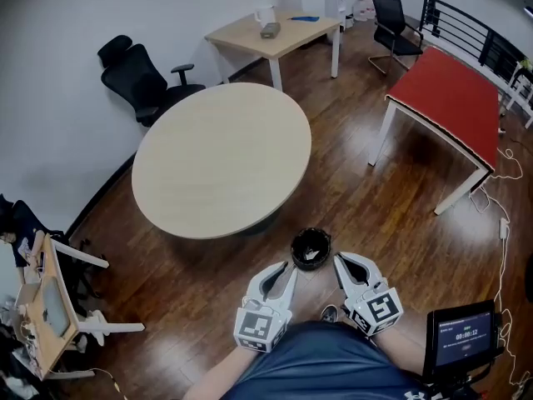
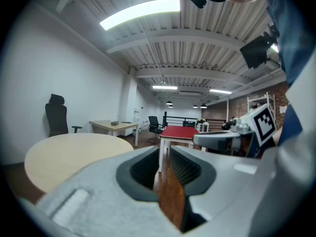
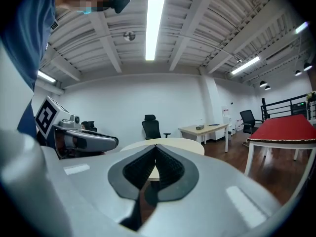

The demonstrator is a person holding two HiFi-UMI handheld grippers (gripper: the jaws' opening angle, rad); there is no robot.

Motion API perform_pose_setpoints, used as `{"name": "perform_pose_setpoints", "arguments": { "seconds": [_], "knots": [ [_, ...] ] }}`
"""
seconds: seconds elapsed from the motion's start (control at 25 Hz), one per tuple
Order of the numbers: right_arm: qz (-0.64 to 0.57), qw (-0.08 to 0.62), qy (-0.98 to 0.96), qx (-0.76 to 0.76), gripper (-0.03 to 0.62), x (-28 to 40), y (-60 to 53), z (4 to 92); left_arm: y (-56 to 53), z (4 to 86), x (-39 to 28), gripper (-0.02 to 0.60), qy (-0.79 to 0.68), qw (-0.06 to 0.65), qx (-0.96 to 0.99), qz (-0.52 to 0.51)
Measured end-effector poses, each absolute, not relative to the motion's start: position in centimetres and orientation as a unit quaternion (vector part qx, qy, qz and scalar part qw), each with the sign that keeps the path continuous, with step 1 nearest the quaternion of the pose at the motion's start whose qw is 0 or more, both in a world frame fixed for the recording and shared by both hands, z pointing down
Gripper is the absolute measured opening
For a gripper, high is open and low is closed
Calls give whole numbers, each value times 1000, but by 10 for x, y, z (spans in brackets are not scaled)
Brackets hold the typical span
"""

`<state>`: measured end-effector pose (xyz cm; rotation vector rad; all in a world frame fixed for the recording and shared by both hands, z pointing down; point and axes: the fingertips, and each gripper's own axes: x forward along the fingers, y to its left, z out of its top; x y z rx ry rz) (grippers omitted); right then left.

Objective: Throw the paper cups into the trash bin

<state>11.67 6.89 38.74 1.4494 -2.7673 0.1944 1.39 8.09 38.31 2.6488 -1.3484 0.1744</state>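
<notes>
The paper cups (image 1: 310, 257), as far as can be told, are the white crumpled shape lying inside the black trash bin (image 1: 295, 242). It is too small to count them. Such cups should be very light, with thin walls that buckle under a firm squeeze. They are best taken by the wall just under the stiffer rolled rim, with a gentle pinch. They won't break, but a loose hold could let one slip.

Both grippers are held on the person's side of the bin, just short of it and higher. The left gripper (image 1: 286, 269) sits toward the bin's left and the right gripper (image 1: 341, 261) toward its right. The cups lie ahead of and below both sets of jaws, touching neither. The left jaws stand slightly spread, with only wooden floor in the gap. The right jaws are pressed together tip to tip on nothing.

Beyond the bin, no cup shows on the round bench (image 1: 221, 161), so the task looks about done.
</notes>
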Motion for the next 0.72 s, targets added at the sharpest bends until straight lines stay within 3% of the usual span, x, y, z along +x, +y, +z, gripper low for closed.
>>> {"name": "perform_pose_setpoints", "arguments": {
  "seconds": [0.72],
  "knots": [
    [67, 24, -880, 470, 11, 104, 62, 387, 73, 386, 2, 71, -438, 95, 891, 70]
  ]
}}
